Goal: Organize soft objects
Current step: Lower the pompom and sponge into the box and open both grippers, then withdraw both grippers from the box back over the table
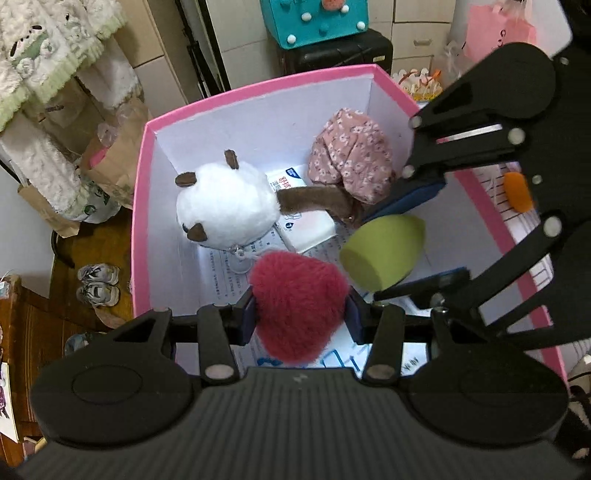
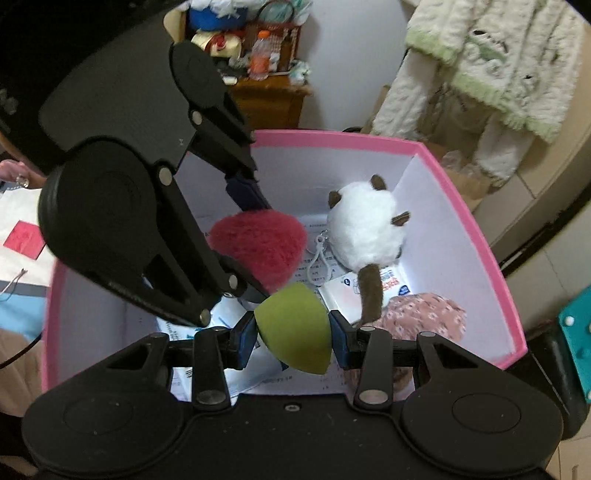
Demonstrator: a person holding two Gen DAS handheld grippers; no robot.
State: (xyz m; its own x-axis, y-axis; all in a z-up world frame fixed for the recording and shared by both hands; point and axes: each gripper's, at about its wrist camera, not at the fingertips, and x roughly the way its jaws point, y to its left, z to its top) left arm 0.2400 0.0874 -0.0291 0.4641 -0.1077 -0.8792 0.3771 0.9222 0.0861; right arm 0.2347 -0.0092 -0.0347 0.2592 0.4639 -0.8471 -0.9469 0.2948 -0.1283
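Observation:
My left gripper [image 1: 300, 317] is shut on a fluffy red heart [image 1: 298, 305] and holds it over the open pink box [image 1: 142, 184]. My right gripper [image 2: 293, 338] is shut on a green egg-shaped sponge [image 2: 293, 326], also over the box [image 2: 480, 236]. In the left wrist view the right gripper [image 1: 410, 236] comes in from the right with the sponge [image 1: 380, 251]. In the right wrist view the left gripper [image 2: 255, 243] holds the heart [image 2: 260, 242]. In the box lie a white plush with brown ears [image 1: 225, 206], a pink floral cloth [image 1: 351, 158] and a tissue pack [image 1: 310, 229].
Papers line the box floor [image 1: 221, 273]. Left of the box are paper bags [image 1: 110, 162], shoes [image 1: 98, 284] and a hanging fleece garment [image 1: 44, 55]. A teal case [image 1: 314, 18] on a black one stands behind. A wooden cabinet [image 2: 273, 99] stands beyond the box.

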